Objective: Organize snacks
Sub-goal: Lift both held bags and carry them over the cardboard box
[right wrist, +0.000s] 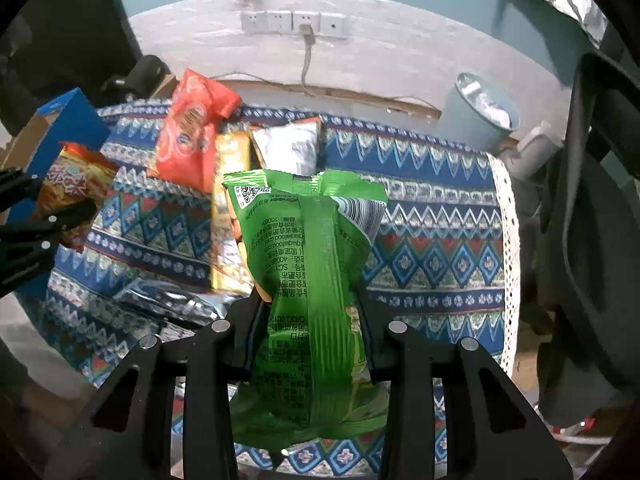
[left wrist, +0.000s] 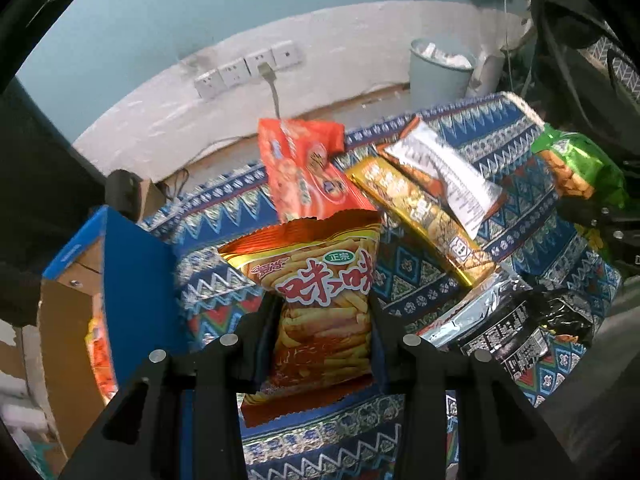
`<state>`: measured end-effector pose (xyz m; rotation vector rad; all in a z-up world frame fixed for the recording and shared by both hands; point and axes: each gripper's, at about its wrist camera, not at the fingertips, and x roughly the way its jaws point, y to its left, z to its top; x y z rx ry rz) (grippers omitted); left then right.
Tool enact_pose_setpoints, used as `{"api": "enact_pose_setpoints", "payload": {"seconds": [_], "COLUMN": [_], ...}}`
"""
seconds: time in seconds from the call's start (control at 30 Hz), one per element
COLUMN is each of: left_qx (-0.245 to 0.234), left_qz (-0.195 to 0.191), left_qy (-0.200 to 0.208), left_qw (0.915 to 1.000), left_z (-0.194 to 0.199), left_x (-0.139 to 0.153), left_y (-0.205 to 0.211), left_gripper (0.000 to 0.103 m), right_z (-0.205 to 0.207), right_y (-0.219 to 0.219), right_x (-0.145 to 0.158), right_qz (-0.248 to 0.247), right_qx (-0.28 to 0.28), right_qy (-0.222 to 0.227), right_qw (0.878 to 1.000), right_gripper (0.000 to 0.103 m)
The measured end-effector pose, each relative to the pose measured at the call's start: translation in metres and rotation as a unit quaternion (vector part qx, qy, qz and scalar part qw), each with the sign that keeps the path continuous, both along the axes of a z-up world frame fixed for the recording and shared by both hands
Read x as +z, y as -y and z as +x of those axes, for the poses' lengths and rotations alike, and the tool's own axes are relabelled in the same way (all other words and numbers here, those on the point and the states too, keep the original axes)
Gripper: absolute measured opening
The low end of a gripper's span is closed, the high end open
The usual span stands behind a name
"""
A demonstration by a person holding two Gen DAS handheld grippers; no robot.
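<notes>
My left gripper (left wrist: 322, 312) is shut on an orange shrimp-stick snack bag (left wrist: 320, 276) and holds it above the patterned cloth, next to a blue cardboard box (left wrist: 136, 272). My right gripper (right wrist: 308, 304) is shut on a green snack bag (right wrist: 308, 264), held up over the cloth. The green bag also shows at the right in the left wrist view (left wrist: 580, 168). The orange bag shows at the left in the right wrist view (right wrist: 76, 184). On the cloth lie a red bag (left wrist: 308, 176), a gold bag (left wrist: 420, 216), a silver bag (left wrist: 448, 176) and a black bag (left wrist: 520, 328).
The table's patterned blue cloth (right wrist: 432, 248) ends in a lace edge at the right. The open blue box (right wrist: 60, 132) stands at the left table edge. A pale bin (right wrist: 476, 112) stands on the floor behind, below wall sockets (right wrist: 292, 24). A dark chair (right wrist: 592, 200) is at the right.
</notes>
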<state>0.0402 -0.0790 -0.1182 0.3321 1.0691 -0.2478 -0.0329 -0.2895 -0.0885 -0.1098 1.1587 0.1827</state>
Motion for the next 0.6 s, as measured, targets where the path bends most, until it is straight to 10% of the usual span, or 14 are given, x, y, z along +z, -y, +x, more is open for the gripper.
{"api": "enact_pose_setpoints", "payload": {"seconds": [0.6], "left_qx": [0.026], "left_qz": [-0.009], "left_qy": [0.061], "left_qw": [0.9978], "left_z": [-0.023], "left_x": [0.055], "left_y": [-0.047], "left_gripper": [0.04], "right_z": [0.008], "right_y": [-0.058], "right_x": [0.043], "right_qz": [0.028], "right_qx": [0.055], "right_qy": [0.045], "right_qw": [0.997], "right_gripper": [0.035]}}
